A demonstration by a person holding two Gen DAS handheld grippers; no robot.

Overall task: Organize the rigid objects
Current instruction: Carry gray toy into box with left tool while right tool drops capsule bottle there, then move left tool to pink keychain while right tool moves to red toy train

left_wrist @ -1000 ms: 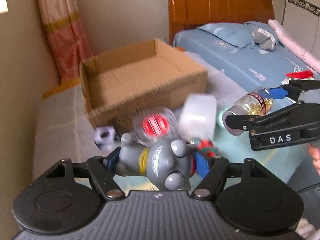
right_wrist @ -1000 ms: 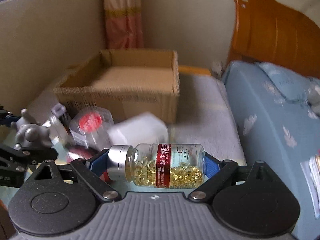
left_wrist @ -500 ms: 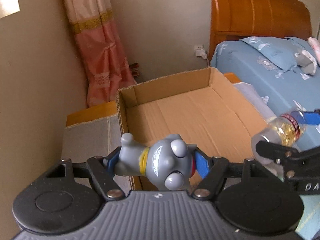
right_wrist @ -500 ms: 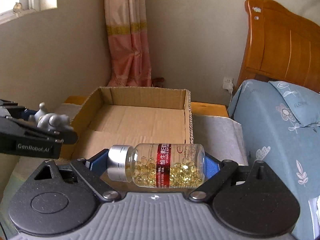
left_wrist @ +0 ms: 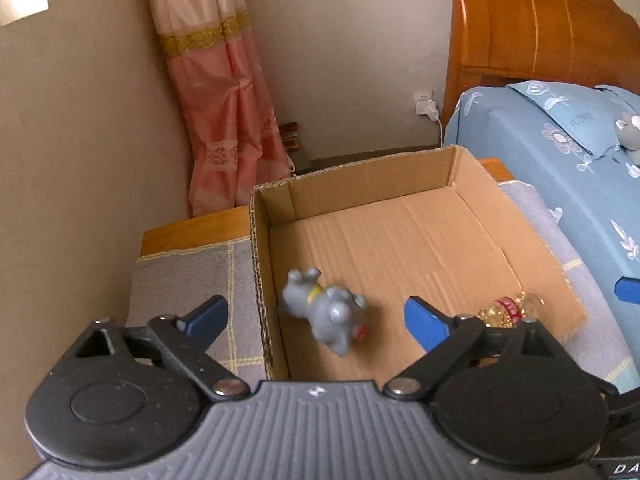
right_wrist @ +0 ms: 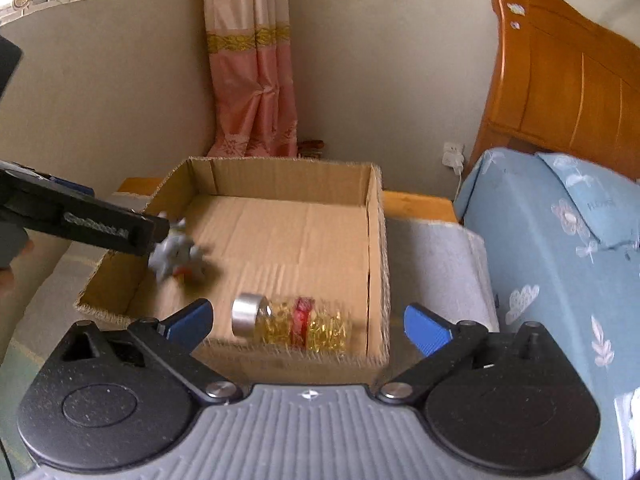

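An open cardboard box [left_wrist: 256, 240] [right_wrist: 376, 240] lies below both grippers. My left gripper [left_wrist: 316, 322] hangs over the box's near left corner, jaws opening. The grey toy figure [left_wrist: 324, 312] [right_wrist: 176, 254] is blurred and loose below the blue pads, touching neither, low over the box floor. My right gripper [right_wrist: 308, 324] hangs over the near right part of the box, jaws also opening. The capsule bottle [right_wrist: 292, 322] [left_wrist: 508, 308], silver cap to the left, is blurred and free of its pads, down by the box's near wall. In the right wrist view the left gripper's black finger [right_wrist: 100, 228] hides part of the toy.
The box stands on a grey plaid cloth [left_wrist: 188, 280] over a low wooden surface. A bed with a blue sheet [right_wrist: 560, 260] and a wooden headboard [right_wrist: 560, 80] lies to the right. A pink curtain [left_wrist: 224, 120] hangs behind. A charger [right_wrist: 454, 156] is plugged into the wall.
Both grippers moved from the clutter to above the box, then let go. The toy left the left jaws and the bottle left the right jaws; both dropped into the box.
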